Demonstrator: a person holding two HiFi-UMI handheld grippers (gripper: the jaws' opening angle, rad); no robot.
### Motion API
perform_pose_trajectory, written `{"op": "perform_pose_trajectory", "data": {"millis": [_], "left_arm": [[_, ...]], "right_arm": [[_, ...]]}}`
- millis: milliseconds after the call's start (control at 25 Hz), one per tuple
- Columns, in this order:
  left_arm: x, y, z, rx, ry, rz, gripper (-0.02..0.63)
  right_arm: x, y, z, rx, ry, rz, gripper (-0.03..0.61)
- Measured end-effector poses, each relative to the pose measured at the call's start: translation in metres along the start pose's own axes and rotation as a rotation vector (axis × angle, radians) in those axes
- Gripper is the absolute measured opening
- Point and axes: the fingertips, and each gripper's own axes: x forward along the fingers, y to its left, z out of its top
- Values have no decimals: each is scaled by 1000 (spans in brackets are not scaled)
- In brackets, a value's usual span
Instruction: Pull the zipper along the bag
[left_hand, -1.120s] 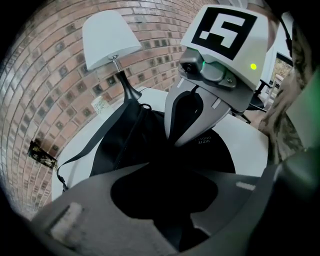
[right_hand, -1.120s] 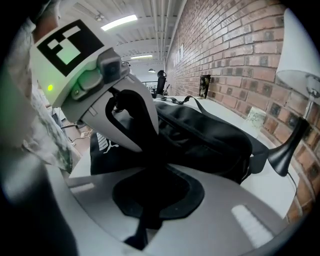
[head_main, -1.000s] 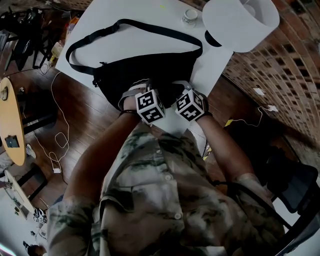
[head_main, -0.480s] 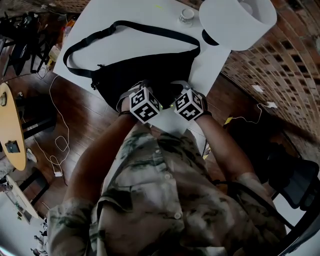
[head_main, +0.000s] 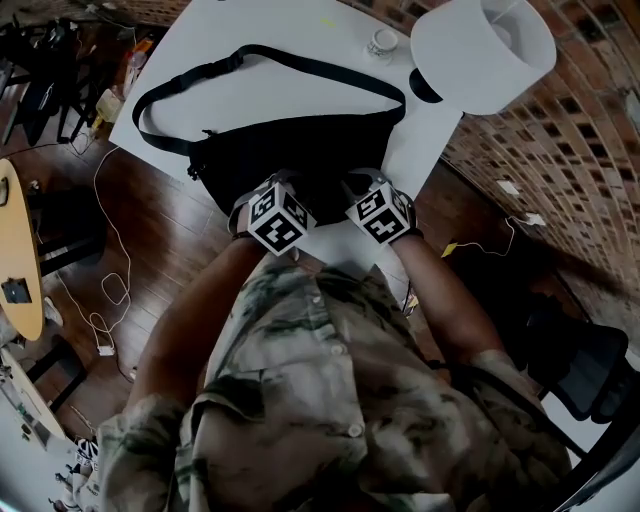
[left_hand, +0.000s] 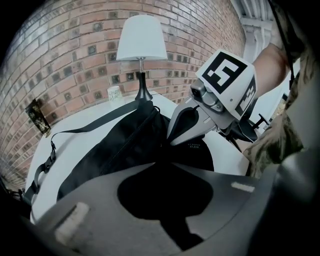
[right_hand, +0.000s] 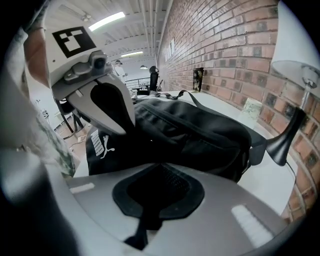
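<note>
Bag (head_main: 300, 150): black waist bag of matte woven fabric, crescent-shaped, soft and slumped. It lies on the white desk (head_main: 220, 95), at the edge nearest the person. In the head view its long axis runs left to right across the desk. Its flat webbing strap (head_main: 270, 58) loops away on the far side.

Left tool (left_hand: 165, 162): the jaws have just been closing. We see their grey tips meeting on black bag fabric, but we cannot tell whether the zipper pull is caught.

Right tool (right_hand: 161, 164): closed on a fold of the bag, and the cloth there looks like mesh.

Writing: white "PUMA" with the leaping cat (right_hand: 102, 145) on the end of the bag nearest the person. There is small pale print (left_hand: 194, 146) on the bag, too fine to read.

Also on the desk: a lamp with a smooth white conical shade (head_main: 485, 50). A brick wall (left_hand: 65, 55) stands behind.
</note>
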Motion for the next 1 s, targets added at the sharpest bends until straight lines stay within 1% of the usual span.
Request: {"op": "perform_pose_trajectory", "data": {"millis": [200, 520, 1000], "left_arm": [[-8, 6, -3, -16, -36, -7, 31], [-24, 16, -21, -50, -77, -30, 31], [-46, 31, -48, -44, -123, -83, 31]], "right_arm": [[0, 0, -1, 2, 21, -13, 6], [1, -2, -2, 9, 53, -47, 6], [1, -5, -2, 52, 117, -107, 6]]}}
